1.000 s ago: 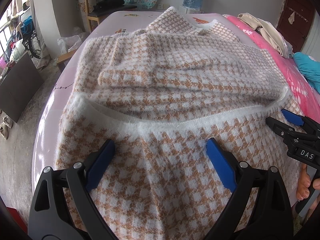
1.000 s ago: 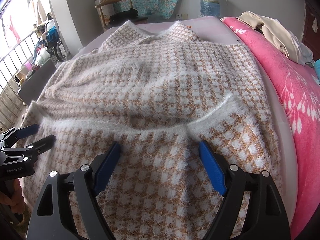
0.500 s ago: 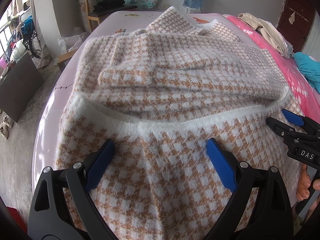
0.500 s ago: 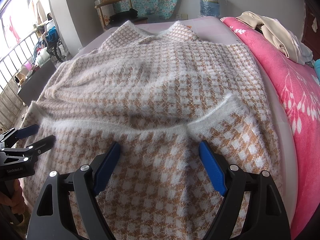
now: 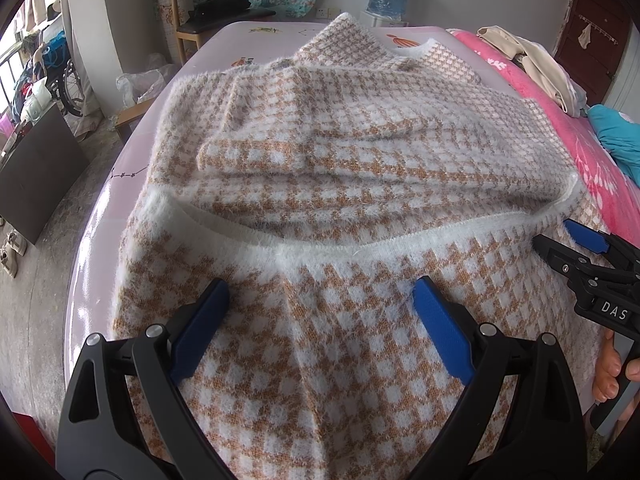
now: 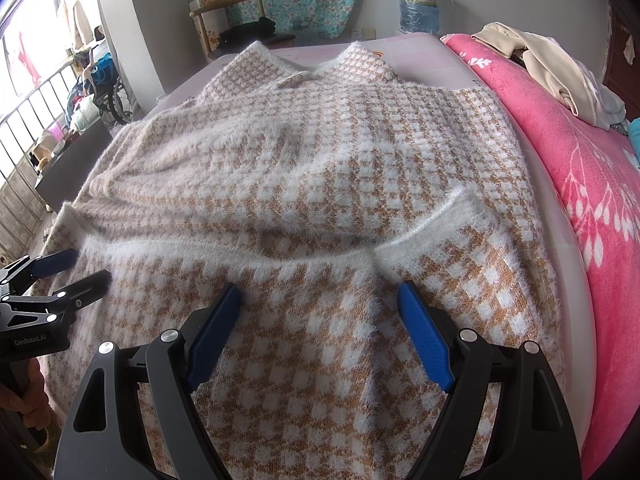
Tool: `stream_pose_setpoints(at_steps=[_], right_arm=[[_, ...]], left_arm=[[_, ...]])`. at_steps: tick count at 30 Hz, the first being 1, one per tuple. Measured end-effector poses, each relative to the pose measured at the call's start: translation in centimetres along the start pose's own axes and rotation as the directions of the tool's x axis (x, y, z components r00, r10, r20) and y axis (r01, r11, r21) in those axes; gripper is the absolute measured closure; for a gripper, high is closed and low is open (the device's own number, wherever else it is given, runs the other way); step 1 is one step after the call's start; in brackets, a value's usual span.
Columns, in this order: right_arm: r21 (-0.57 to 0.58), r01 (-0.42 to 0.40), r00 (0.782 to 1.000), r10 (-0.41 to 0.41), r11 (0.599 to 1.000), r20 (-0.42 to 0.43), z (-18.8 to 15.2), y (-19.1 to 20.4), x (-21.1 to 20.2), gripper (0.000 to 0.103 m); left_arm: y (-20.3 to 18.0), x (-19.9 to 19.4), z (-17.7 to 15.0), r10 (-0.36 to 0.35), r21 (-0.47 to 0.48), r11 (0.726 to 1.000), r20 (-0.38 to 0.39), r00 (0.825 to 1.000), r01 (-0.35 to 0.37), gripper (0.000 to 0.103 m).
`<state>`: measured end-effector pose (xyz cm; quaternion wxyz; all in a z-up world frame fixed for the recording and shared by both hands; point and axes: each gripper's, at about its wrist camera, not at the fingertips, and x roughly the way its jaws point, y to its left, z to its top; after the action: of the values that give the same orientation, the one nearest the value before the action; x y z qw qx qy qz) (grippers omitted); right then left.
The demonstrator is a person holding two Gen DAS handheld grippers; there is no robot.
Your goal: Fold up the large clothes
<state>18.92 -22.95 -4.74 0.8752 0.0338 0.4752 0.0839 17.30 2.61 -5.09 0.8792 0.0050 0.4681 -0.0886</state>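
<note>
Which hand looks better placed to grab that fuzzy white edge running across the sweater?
Probably the right. The right tool is open with the white edge just beyond its tips, where it kinks. The left tool is open too, but sits slightly further short of it on the sweater.

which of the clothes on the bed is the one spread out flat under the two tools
The fuzzy brown-and-white checked sweater, spread across the bed beneath both open tools. The cream garment and the teal one lie crumpled on the pink blanket.
</note>
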Motion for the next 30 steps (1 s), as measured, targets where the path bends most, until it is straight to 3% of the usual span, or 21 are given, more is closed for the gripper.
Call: stream_pose_setpoints(at_steps=[4, 8, 19, 30], right_arm=[[0.002, -0.01, 1.0, 0.01, 1.0, -0.018, 0.2, -0.2, -0.2, 0.024], [-0.003, -0.006, 1.0, 0.006, 1.0, -0.016, 0.5, -0.3, -0.9, 0.024], [-0.031, -0.044, 0.999, 0.044, 0.999, -0.02, 0.5, 0.6, -2.5, 0.024], [-0.068, -0.035, 0.998, 0.031, 0.997, -0.061, 0.2, 2.1, -1.9, 0.024]], left_arm=[[0.5, -1.1, 0.2, 0.0, 0.001, 1.0, 0.019, 1.0, 0.0, 0.013], [1.2, -2.8, 0.9, 0.05, 0.019, 0.999, 0.042, 0.998, -0.051, 0.013], [-0.2, -3.5, 1.3, 0.139, 0.046, 0.989, -0.002, 0.99, -0.138, 0.013], [-0.3, -2.9, 0.9, 0.132, 0.039, 0.991, -0.033, 0.991, -0.13, 0.013]])
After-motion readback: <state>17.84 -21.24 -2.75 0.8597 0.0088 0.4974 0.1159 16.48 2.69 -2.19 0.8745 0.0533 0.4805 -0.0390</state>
